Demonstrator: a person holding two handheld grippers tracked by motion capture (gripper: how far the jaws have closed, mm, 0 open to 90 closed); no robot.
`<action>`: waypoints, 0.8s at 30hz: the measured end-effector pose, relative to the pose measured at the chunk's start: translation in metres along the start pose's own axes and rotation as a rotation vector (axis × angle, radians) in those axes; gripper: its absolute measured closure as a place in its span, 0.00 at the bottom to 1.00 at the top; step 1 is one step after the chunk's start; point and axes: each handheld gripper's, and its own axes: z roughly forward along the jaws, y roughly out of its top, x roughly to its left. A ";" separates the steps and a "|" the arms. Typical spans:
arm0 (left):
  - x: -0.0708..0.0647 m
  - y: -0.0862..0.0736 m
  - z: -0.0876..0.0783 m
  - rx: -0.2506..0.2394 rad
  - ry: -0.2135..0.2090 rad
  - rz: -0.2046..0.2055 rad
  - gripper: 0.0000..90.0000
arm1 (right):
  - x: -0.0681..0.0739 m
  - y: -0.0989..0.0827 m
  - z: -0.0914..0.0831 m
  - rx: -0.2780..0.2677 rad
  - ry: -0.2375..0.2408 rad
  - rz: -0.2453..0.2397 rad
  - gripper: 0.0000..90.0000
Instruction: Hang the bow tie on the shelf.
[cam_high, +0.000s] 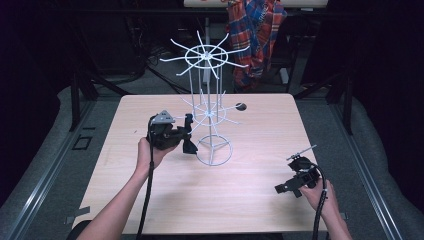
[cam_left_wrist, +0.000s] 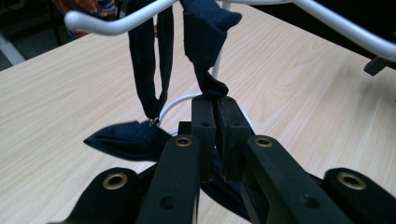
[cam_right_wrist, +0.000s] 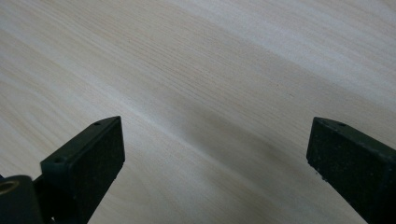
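A white wire rack (cam_high: 214, 150) with two tiers of spokes stands in the middle of the wooden table (cam_high: 165, 200). A dark navy fabric piece (cam_left_wrist: 205, 28) hangs looped over one of its lower spokes (cam_left_wrist: 107, 25), and part of it lies on the tabletop. My left gripper (cam_high: 189, 134) is just left of the rack; in the left gripper view the left gripper (cam_left_wrist: 215, 100) is shut on a fold of that navy fabric. My right gripper (cam_high: 292, 172) hovers near the table's front right; the right gripper (cam_right_wrist: 215, 149) is open over bare wood.
A small dark hole (cam_high: 241, 106) marks the tabletop behind the rack. A plaid cloth (cam_high: 255, 35) hangs beyond the far edge. Dark frame posts stand around the table, and cables trail from both grippers toward the front edge.
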 end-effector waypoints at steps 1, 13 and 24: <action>0.000 -0.001 0.000 0.000 0.009 -0.003 0.96 | -0.001 0.000 -0.001 0.010 -0.008 -0.009 0.04; 0.005 -0.004 -0.002 0.031 0.034 -0.039 0.67 | 0.000 0.000 -0.001 -0.001 0.005 -0.004 0.04; 0.004 -0.002 -0.016 0.093 0.082 -0.041 0.38 | 0.000 0.000 -0.002 -0.015 0.016 -0.004 0.04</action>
